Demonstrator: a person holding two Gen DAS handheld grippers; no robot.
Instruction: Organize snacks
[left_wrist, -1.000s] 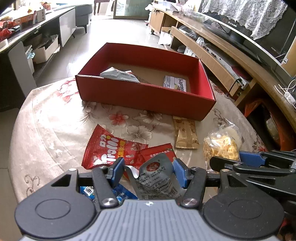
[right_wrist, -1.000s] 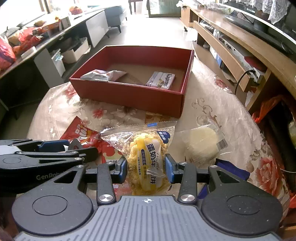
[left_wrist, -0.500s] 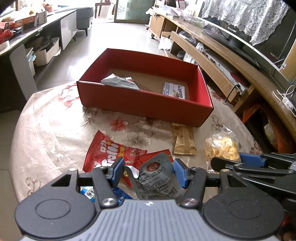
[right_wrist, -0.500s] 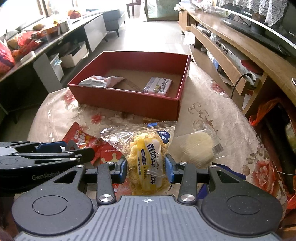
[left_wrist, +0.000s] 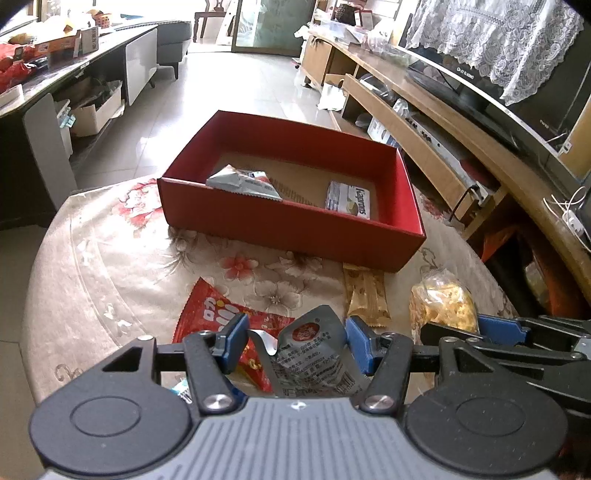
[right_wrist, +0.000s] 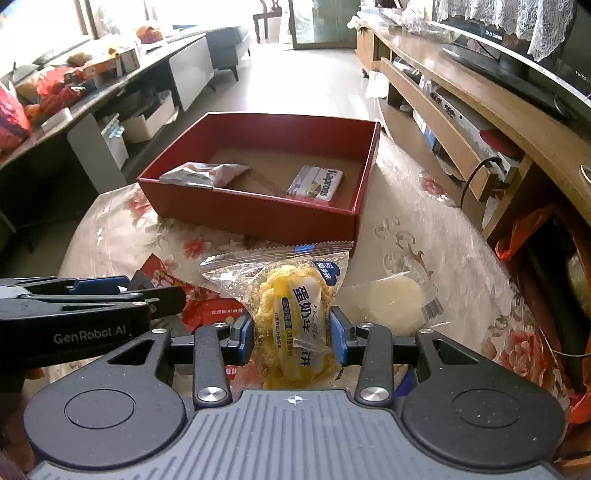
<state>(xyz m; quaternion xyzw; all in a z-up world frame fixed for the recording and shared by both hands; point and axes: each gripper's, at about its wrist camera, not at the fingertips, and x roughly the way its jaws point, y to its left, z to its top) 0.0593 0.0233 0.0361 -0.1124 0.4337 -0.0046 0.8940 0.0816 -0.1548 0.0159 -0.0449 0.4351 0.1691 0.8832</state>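
My left gripper (left_wrist: 295, 341) is shut on a grey foil snack packet (left_wrist: 314, 354) and holds it above the table. My right gripper (right_wrist: 291, 334) is shut on a clear bag with a yellow waffle (right_wrist: 295, 306). A red box (left_wrist: 295, 221) stands ahead on the floral tablecloth; it also shows in the right wrist view (right_wrist: 258, 214). It holds a silver packet (left_wrist: 243, 182) and a white Kaprons packet (left_wrist: 349, 199). A red snack bag (left_wrist: 214, 317), a tan bar (left_wrist: 365, 295) and a round white cake in clear wrap (right_wrist: 395, 299) lie on the table.
The round table's edge (left_wrist: 48, 258) curves off to the left and near side. A long wooden TV bench (right_wrist: 480, 122) runs along the right. A dark counter with clutter (right_wrist: 74, 85) stands at the left. An orange bag (right_wrist: 524, 232) sits beside the table at right.
Both grippers have risen and drawn back a little with their packets; the red box looks farther and lower in both views. Grips are unchanged.
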